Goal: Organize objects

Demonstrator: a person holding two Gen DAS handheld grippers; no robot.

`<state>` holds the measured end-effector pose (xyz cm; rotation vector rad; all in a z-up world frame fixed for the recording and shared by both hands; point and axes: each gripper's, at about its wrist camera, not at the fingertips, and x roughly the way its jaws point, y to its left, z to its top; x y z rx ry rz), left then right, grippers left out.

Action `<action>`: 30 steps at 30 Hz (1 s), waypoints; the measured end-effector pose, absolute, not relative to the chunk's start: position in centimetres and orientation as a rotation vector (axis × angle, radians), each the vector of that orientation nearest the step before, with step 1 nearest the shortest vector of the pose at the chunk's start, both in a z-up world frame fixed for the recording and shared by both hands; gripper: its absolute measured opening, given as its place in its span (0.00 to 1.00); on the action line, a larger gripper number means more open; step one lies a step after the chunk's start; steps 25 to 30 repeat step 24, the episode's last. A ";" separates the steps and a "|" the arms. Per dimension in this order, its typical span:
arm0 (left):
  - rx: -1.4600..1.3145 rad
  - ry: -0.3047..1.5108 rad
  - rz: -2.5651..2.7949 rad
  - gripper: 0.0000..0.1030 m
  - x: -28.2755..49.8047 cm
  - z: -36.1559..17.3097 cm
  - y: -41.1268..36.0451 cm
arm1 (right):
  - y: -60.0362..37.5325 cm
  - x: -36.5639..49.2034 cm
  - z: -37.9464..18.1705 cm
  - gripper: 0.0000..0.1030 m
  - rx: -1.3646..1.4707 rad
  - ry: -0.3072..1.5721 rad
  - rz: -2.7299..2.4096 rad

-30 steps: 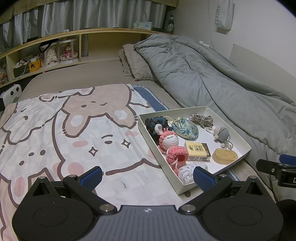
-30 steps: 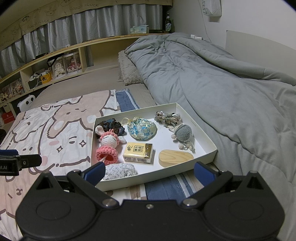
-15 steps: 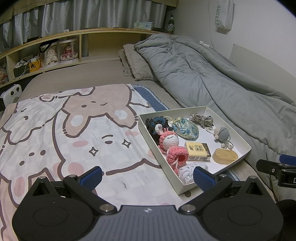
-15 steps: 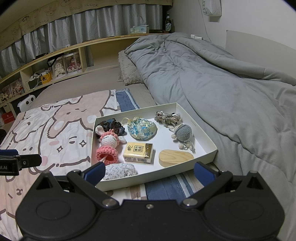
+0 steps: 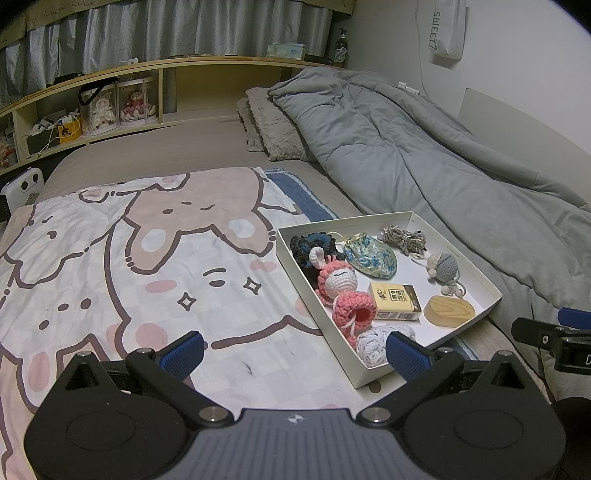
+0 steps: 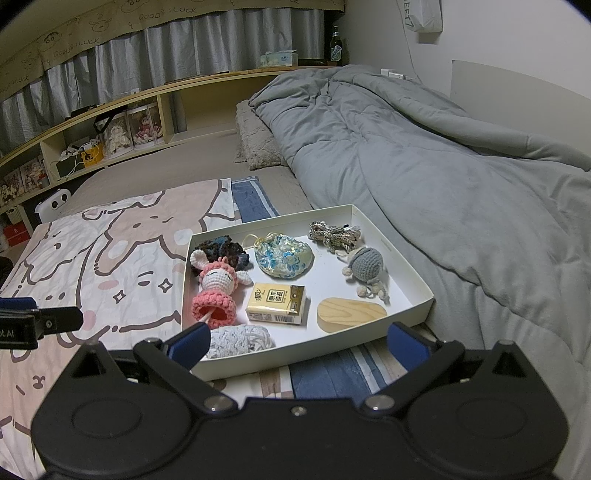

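**Both grippers wide open above a bed, tray of small objects in front**

Right wrist view looks over the right gripper (image 6: 297, 341), whose blue-padded fingers are spread wide with nothing between them, held above the near edge of a white tray (image 6: 413, 275). The tray sits on the bed, partly on a cartoon-print blanket (image 6: 110, 254) and beside a rumpled grey duvet (image 6: 424, 162).

Inside the tray, at its far left corner, lies a dark crochet scrunchie (image 6: 221, 249), touched by a pink crochet bunny doll (image 6: 216, 286) that stretches along the left wall. A white crochet piece (image 6: 240, 341) lies at the near left corner, partly hidden behind the gripper's left finger. A blue floral pouch (image 6: 284, 256) sits at the far middle, a yellow tissue pack (image 6: 277, 304) just in front of it. A bundle of twisted cord (image 6: 334, 234) lies near the far right corner, a grey crochet ball figure (image 6: 367, 264) just before it, and an oval wooden block (image 6: 351, 315) by the near right wall.

From the left wrist view, the left gripper (image 5: 293, 349) is equally wide open and holds nothing, hovering over the blanket at the tray's (image 5: 295, 266) near left corner. A wooden shelf (image 5: 177, 66) runs along the head of the bed, under grey curtains (image 5: 184, 29).
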<state>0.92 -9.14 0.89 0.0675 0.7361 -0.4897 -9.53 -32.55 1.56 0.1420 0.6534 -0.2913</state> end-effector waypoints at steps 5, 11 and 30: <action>0.067 0.737 -0.488 1.00 0.9 0.8 -9.1 | -32.6 -9.5 1.6 1.00 0.141 0.654 -0.291; 0.067 0.737 -0.487 1.00 0.9 0.8 -9.1 | -32.5 -9.5 1.6 1.00 0.142 0.654 -0.291; 0.068 0.741 -0.486 1.00 0.7 0.6 -9.4 | -32.6 -9.5 1.5 1.00 0.142 0.654 -0.291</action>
